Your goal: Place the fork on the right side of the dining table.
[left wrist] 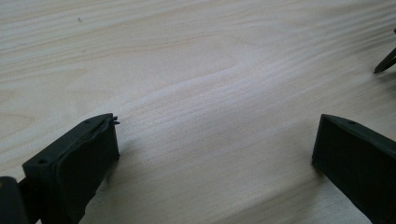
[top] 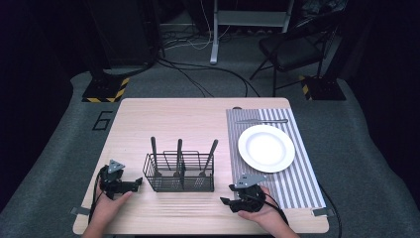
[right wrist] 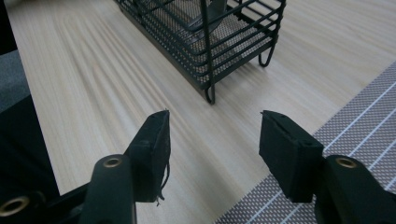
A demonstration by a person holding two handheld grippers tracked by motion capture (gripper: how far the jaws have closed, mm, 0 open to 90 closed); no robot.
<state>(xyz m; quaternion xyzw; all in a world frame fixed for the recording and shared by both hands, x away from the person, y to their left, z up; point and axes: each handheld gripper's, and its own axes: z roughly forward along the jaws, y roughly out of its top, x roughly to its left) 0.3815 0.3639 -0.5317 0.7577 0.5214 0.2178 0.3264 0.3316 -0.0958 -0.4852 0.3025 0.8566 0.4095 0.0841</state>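
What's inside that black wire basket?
Three utensils stand upright in the black wire basket, one in each compartment, handles pointing up. Their lower ends sit behind the mesh, so I can't tell for sure which are forks, spoons or knives.

Overhead light falls squarely on the pale wood surface [top: 198, 119], leaving the surrounding floor and room in deep gloom, with corners of the high view nearly black. The white plate [top: 266, 148] reads brightest, close to blown out. The wire caddy [top: 179, 172] casts only a faint, short shadow. The high view is soft and low in detail. In the left gripper view, a broad sheen washes across the wood grain, and the left tongs [left wrist: 215, 140] blur at close range. In the right gripper view, the right tongs [right wrist: 214, 140] show sharper edges, soft shadows beneath them.
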